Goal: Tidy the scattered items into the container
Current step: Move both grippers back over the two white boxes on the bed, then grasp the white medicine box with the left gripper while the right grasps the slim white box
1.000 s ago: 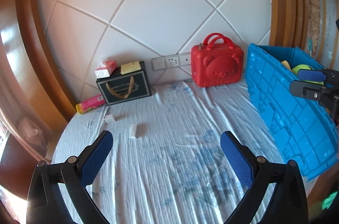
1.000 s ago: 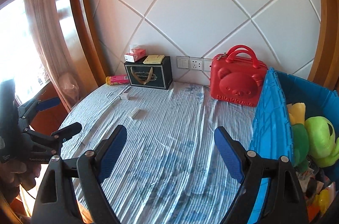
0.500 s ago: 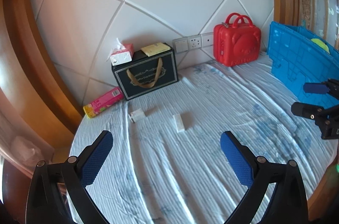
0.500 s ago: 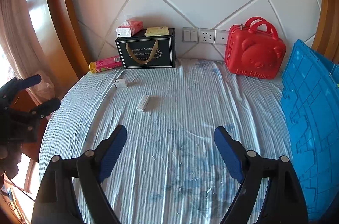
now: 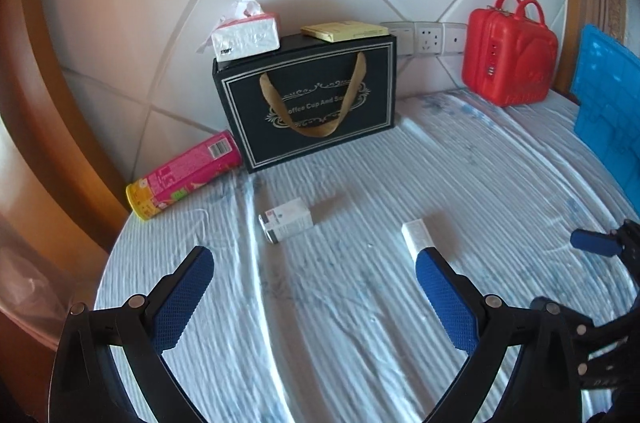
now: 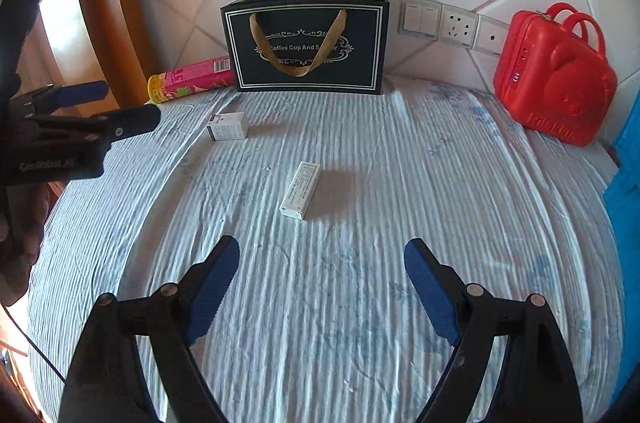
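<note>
Two small cardboard boxes lie on the ribbed, wrinkled blue-white bedcover (image 6: pixel 400 183), both in front of the black gift box (image 6: pixel 306 47), a matte rectangular carton with a silver border, ornate print and a gold ribbon handle. The squat white carton (image 5: pixel 285 220) lies just in front of the gift box's left corner; the long flat white box (image 6: pixel 301 190) lies farther out from it, toward the middle of the cover. A glossy pink cylindrical tube (image 5: pixel 185 174) with a yellow cap lies on its side, touching the gift box's left edge. On top of the gift box sit a soft tissue pack (image 5: pixel 246 35) and a thin yellow packet (image 5: pixel 345 30). To the right of the gift box stands a hard, shiny red plastic bear case (image 6: pixel 554 97), and beyond it the ribbed blue plastic container (image 5: pixel 608 103) at the frame edge.

The left gripper (image 5: pixel 314 279) has its blue textured pads spread wide, holding nothing, above the cover; its right pad overlaps the long box's near end in view. The right gripper (image 6: pixel 322 273) is equally wide apart and empty, short of the long box.
</note>
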